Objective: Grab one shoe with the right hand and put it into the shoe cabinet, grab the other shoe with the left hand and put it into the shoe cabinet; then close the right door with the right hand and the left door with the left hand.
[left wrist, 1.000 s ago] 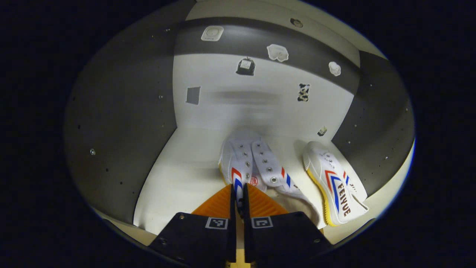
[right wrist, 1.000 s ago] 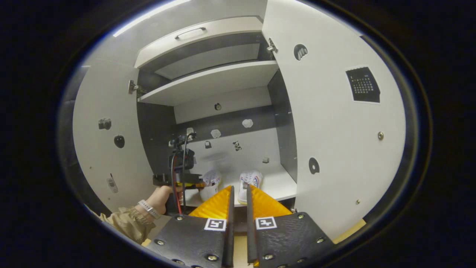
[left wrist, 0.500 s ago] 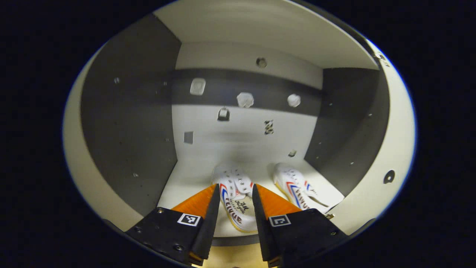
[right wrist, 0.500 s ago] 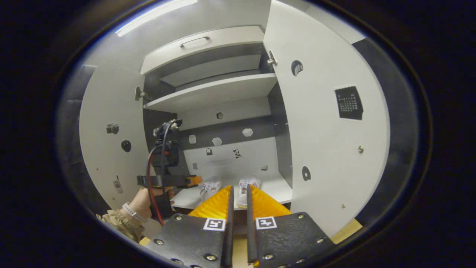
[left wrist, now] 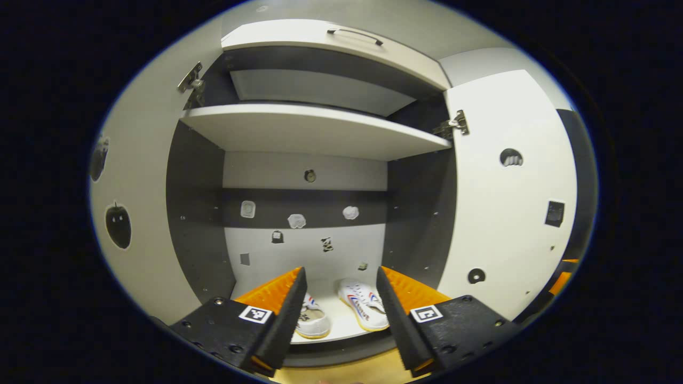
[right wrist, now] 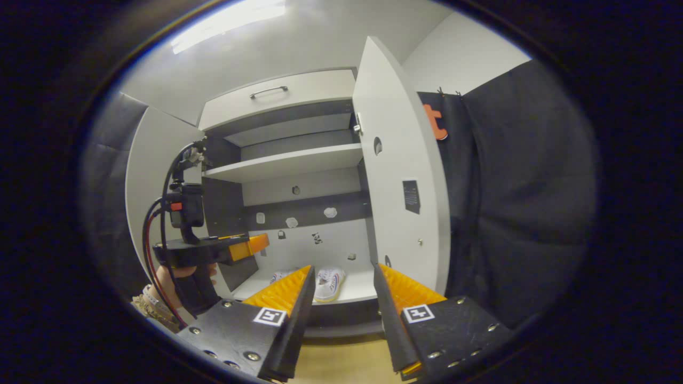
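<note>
- On the bottom shelf [left wrist: 341, 335] of the shoe cabinet [left wrist: 309, 130]: two white canvas shoes with red and blue side stripes, lying side by side, apart, heels toward the opening.
- Left shoe [left wrist: 312, 321]: low, rounded heel, pale yellow sole edge; in the left gripper view partly hidden behind the near finger at 7 o'clock.
- Right shoe [left wrist: 364, 309]: angled toward 5 o'clock, sole rim yellow.
- Left gripper [left wrist: 340, 312]: jaws spread wide, holding nothing, outside the cabinet front; ridged wedge pads, flat dark bodies with square printed markers. In the right gripper view it sits at 9 o'clock [right wrist: 256, 244], held by a hand [right wrist: 179, 274], with red and black cables looping above.
- Right gripper [right wrist: 341, 298]: jaws wide apart, empty, in front of the cabinet.
- Left door [left wrist: 136, 213]: flat pale panel, swung open, dark stickers on the inner face.
- Right door [right wrist: 400, 197]: open, pale, smooth, metal hinge at the top, small dark stickers.
- Upper shelf [left wrist: 315, 130]: plain pale board; drawer front with a slim bar handle [left wrist: 355, 36] at 12 o'clock.
- Back wall: pale with a dark band, several small stickers.
</note>
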Motion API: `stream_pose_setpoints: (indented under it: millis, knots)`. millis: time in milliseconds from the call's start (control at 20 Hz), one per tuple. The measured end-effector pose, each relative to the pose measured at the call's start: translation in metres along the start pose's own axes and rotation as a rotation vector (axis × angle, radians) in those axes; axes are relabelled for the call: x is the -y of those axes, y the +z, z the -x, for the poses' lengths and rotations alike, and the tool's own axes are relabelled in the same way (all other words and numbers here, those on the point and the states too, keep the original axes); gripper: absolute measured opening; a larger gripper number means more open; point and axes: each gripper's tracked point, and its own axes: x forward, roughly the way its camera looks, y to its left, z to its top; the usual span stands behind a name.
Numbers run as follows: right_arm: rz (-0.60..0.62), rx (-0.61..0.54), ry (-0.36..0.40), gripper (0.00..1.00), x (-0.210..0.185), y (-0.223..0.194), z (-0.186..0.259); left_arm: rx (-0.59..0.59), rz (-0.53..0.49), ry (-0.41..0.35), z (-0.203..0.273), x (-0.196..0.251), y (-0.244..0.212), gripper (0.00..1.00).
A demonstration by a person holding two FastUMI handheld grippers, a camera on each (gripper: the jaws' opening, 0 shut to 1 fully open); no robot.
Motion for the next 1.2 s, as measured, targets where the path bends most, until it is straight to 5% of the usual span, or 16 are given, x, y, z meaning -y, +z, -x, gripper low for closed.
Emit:
stream_pose_setpoints:
  millis: [100, 150, 250, 650, 1200]
  knots:
    - [0.019, 0.007, -0.046, 0.77, 0.022, 0.004, 0.012, 0.007, 0.022, -0.020, 0.005, 0.013, 0.006, 0.95]
    - [0.026, 0.011, -0.074, 0.91, 0.035, 0.005, 0.017, 0.009, 0.028, -0.024, 0.009, 0.016, 0.008, 0.97]
    - [0.038, 0.018, -0.130, 0.96, 0.062, 0.009, 0.024, 0.011, 0.026, -0.021, 0.016, 0.020, 0.012, 0.97]
    - [0.090, 0.042, -0.266, 0.99, 0.140, 0.010, 0.012, 0.023, 0.064, 0.013, 0.050, 0.020, 0.025, 0.93]
    - [0.077, -0.002, -0.200, 0.98, 0.146, -0.004, -0.019, 0.027, 0.030, 0.033, 0.098, 0.020, 0.037, 0.95]
